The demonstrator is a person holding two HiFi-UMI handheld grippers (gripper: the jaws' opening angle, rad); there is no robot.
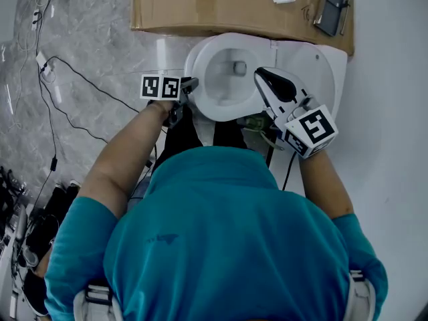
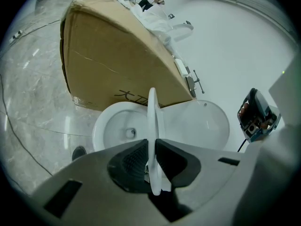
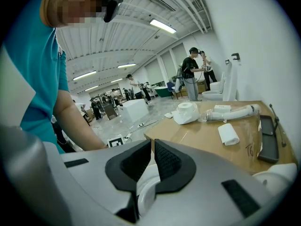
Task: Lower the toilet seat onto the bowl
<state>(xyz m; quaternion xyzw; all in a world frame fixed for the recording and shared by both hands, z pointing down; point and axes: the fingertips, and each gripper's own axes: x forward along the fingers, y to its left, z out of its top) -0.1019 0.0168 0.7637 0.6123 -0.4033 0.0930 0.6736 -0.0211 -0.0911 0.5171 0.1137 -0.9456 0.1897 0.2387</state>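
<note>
A white toilet bowl (image 1: 200,97) stands below me, its lid (image 1: 314,62) swung open towards the right wall. My left gripper (image 1: 189,84) is shut on the left rim of the white toilet seat (image 1: 212,52). In the left gripper view the seat (image 2: 152,117) runs edge-on between the dark pads (image 2: 129,161), with the bowl (image 2: 110,126) on one side and the lid (image 2: 200,124) on the other. The seat is tilted up off the bowl. My right gripper (image 1: 259,74) hovers over the seat's right side. In the right gripper view its jaws (image 3: 153,145) are shut with nothing between them.
A large cardboard box (image 1: 221,5) with small items on top stands right behind the toilet. Cables (image 1: 60,79) trail over the marble floor on the left. A white wall (image 1: 394,112) runs along the right. People (image 3: 190,76) stand far off in the hall.
</note>
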